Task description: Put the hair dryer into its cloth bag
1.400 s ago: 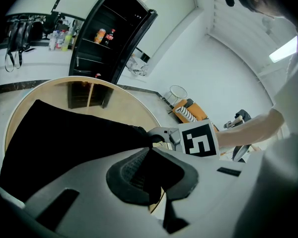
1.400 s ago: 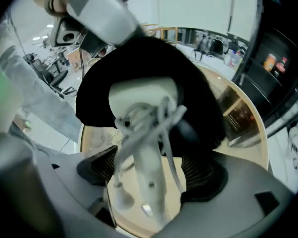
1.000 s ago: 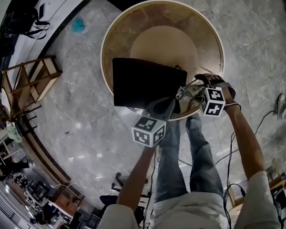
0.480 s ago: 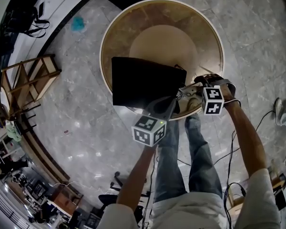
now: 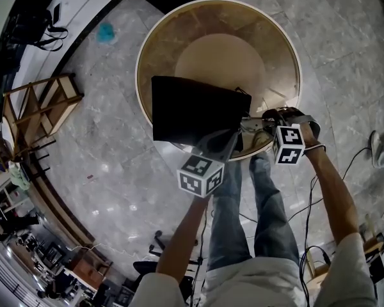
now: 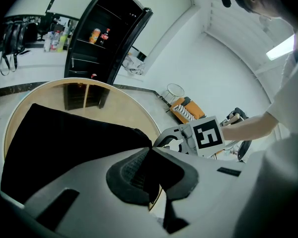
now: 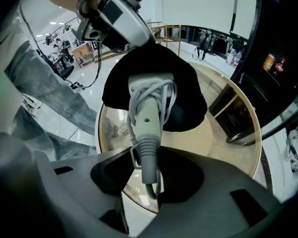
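A black cloth bag (image 5: 192, 110) lies on the round wooden table (image 5: 217, 56). My left gripper (image 5: 230, 139) is shut on the bag's near edge by its mouth, and the black fabric (image 6: 69, 143) runs into the closed jaws (image 6: 150, 155). The grey hair dryer (image 7: 148, 118), its cord wound round the handle, sticks out of the bag's mouth (image 7: 184, 88); its head is hidden inside. My right gripper (image 7: 148, 175) has just been closing. It now pinches the handle's cord end between its pads. In the head view it (image 5: 259, 128) sits at the table's near right rim.
The table's near rim (image 7: 228, 128) lies just under both grippers, with the person's jeans-clad legs (image 5: 243, 216) below it. A wooden rack (image 5: 41, 110) stands on the marble floor at left. A black glass-door cabinet (image 6: 109, 38) stands beyond the table.
The right gripper has shifted slightly right and toward the table's near rim. The left gripper and the bag have stayed where they were.
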Available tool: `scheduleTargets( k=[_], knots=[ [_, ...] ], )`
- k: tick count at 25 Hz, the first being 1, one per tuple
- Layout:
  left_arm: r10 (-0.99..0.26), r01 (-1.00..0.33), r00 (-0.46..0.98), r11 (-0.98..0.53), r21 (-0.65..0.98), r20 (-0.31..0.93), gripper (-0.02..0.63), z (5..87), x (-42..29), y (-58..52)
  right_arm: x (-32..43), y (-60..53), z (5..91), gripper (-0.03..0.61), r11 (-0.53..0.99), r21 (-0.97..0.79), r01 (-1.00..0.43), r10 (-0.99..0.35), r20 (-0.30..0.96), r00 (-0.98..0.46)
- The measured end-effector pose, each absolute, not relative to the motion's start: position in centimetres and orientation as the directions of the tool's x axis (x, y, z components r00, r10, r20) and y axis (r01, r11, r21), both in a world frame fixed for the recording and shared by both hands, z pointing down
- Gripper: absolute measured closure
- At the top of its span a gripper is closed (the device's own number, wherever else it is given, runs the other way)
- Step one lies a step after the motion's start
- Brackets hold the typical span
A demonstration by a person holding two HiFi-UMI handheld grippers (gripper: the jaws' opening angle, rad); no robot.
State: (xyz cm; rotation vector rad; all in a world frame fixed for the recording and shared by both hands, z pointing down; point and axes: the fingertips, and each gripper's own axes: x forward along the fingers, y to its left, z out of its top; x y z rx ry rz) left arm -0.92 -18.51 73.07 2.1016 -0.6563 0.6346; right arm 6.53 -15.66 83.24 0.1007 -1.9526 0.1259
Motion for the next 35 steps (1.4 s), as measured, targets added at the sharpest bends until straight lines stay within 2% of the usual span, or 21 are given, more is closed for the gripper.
scheduleTargets(
  k=[18,35],
  knots=[
    [-0.218,-0.618,0.764,-0.517,0.593,0.607,0.577,73.3,0.6,-18.2,0.2,-18.1,81.0,0.416,0.985,0.016,-0.172,-0.102,0.861,-0.499],
    [-0.221,-0.553,0.832,-0.381,0.741,0.508,0.577,72.7,-1.5,-20.0,-7.0,-19.1,83.2,0.414,0.981,-0.065,-0.182,-0.075,0.744,-0.664]
  ],
)
